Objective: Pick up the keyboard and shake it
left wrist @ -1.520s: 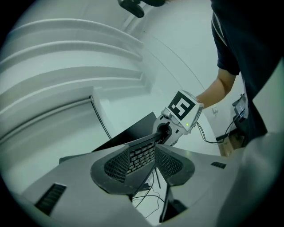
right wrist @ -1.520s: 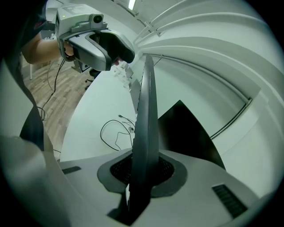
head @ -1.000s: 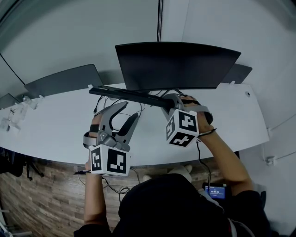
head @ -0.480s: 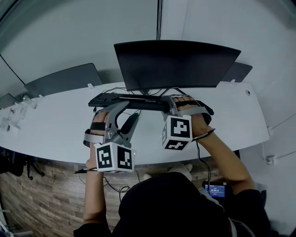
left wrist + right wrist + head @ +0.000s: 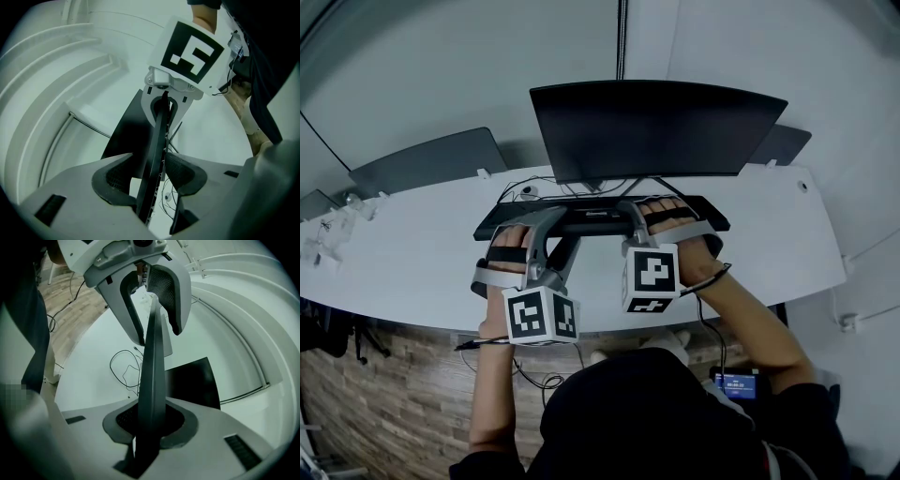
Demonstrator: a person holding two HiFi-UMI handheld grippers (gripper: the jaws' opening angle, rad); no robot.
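A long black keyboard (image 5: 595,217) hangs in the air over the white desk (image 5: 394,253), roughly level, just in front of the monitor. My left gripper (image 5: 546,227) is shut on its left part and my right gripper (image 5: 636,212) on its right part. In the left gripper view the keyboard (image 5: 159,140) runs edge-on between the left gripper (image 5: 152,180) pads toward the right gripper's marker cube (image 5: 192,51). From the right gripper (image 5: 150,423) the keyboard (image 5: 152,357) is also edge-on, clamped between the pads, with the left gripper's fingers (image 5: 171,291) at its far end.
A black monitor (image 5: 656,127) stands right behind the keyboard. Loose cables (image 5: 124,369) lie on the desk under it. Dark panels (image 5: 427,159) sit at the back left and another behind the monitor's right corner. Wooden floor (image 5: 384,394) lies below the desk's near edge.
The keyboard has come down and toward me, turning from a thin slanted edge to nearly level with its face showing. Both grippers moved with it and kept their hold.
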